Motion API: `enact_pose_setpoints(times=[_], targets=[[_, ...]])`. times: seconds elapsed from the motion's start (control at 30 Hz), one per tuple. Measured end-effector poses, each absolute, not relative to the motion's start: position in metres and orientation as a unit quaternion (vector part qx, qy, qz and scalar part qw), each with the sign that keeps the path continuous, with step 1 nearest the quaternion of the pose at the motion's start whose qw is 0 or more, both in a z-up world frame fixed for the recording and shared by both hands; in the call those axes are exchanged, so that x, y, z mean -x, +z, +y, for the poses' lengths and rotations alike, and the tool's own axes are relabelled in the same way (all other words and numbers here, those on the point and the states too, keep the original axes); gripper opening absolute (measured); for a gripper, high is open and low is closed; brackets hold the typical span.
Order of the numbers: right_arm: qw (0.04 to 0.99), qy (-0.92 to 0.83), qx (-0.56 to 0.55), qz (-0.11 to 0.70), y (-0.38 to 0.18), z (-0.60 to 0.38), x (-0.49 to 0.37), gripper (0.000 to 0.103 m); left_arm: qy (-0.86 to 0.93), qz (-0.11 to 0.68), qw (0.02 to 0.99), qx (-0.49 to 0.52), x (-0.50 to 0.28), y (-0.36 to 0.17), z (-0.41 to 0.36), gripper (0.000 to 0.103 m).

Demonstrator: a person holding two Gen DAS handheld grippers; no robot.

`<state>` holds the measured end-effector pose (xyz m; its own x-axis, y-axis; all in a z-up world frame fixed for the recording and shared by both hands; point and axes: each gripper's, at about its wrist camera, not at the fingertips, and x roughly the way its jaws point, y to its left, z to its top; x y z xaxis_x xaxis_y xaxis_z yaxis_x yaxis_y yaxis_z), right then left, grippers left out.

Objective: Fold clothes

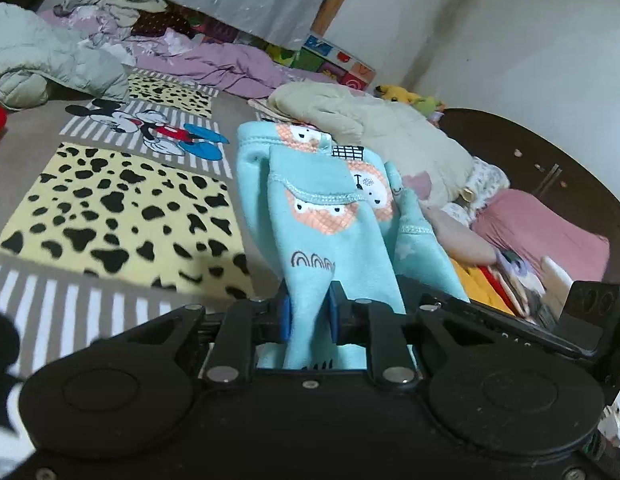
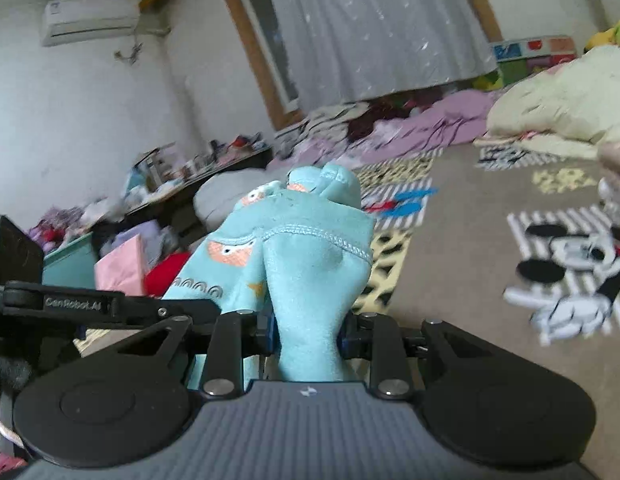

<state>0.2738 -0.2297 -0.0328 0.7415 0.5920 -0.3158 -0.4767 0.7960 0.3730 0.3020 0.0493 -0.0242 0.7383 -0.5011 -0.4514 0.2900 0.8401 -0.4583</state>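
Left gripper and right gripper both have jaws clamped on bunched teal printed garment, lifted above patterned bed sheet; best to pull hands apart, shake flat, then lay down evenly.

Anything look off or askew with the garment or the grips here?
Nothing damaged. The light-blue printed garment is bunched, not spread flat, pinched in both the left claw and right claw. Loose clothes lie heaped around the patterned blanket.

A home bedroom: rumpled bedding, window curtain, wall air conditioner.
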Motion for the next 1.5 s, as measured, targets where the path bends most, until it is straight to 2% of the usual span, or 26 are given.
enact_pose_setpoints(times=[0.17,0.23,0.27,0.3,0.33,0.37,0.4,0.47,0.67,0.87,1.07,1.2,1.27,1.37,1.5], targets=[[0.925,0.268,-0.126,0.237,-0.046,-0.224,-0.332,0.031,-0.195,0.318,0.911,0.177,-0.345,-0.052,0.052,0.018],[0.927,0.245,-0.111,0.260,-0.061,-0.215,-0.352,0.039,-0.165,0.332,0.912,0.173,-0.353,-0.066,0.056,0.029],[0.928,0.229,-0.103,0.275,-0.068,-0.212,-0.359,0.047,-0.146,0.336,0.914,0.173,-0.354,-0.072,0.059,0.033],[0.929,0.210,-0.096,0.288,-0.074,-0.210,-0.365,0.053,-0.135,0.332,0.916,0.181,-0.349,-0.075,0.066,0.043],[0.931,0.196,-0.094,0.294,-0.077,-0.211,-0.366,0.054,-0.132,0.323,0.918,0.190,-0.341,-0.077,0.073,0.049],[0.933,0.192,-0.101,0.286,-0.077,-0.216,-0.359,0.055,-0.129,0.318,0.920,0.193,-0.333,-0.077,0.077,0.050],[0.936,0.189,-0.107,0.278,-0.077,-0.222,-0.353,0.062,-0.124,0.314,0.922,0.190,-0.323,-0.077,0.080,0.050],[0.942,0.184,-0.111,0.260,-0.076,-0.230,-0.336,0.068,-0.127,0.307,0.926,0.182,-0.304,-0.075,0.080,0.050],[0.947,0.189,-0.109,0.236,-0.078,-0.249,-0.298,0.068,-0.138,0.298,0.928,0.174,-0.274,-0.072,0.071,0.050],[0.927,0.205,-0.159,0.272,-0.113,-0.258,-0.306,0.067,-0.118,0.312,0.917,0.218,-0.306,-0.099,0.086,0.050],[0.916,0.227,-0.171,0.284,-0.120,-0.256,-0.338,0.067,-0.140,0.328,0.904,0.238,-0.336,-0.114,0.084,0.050],[0.906,0.227,-0.196,0.298,-0.131,-0.260,-0.346,0.060,-0.158,0.322,0.903,0.236,-0.359,-0.112,0.078,0.048],[0.906,0.230,-0.195,0.298,-0.132,-0.259,-0.345,0.060,-0.164,0.325,0.904,0.227,-0.368,-0.113,0.074,0.038],[0.905,0.236,-0.188,0.299,-0.133,-0.256,-0.343,0.060,-0.162,0.329,0.905,0.214,-0.373,-0.116,0.071,0.033],[0.905,0.233,-0.180,0.306,-0.138,-0.251,-0.342,0.060,-0.155,0.328,0.910,0.202,-0.373,-0.118,0.073,0.008]])
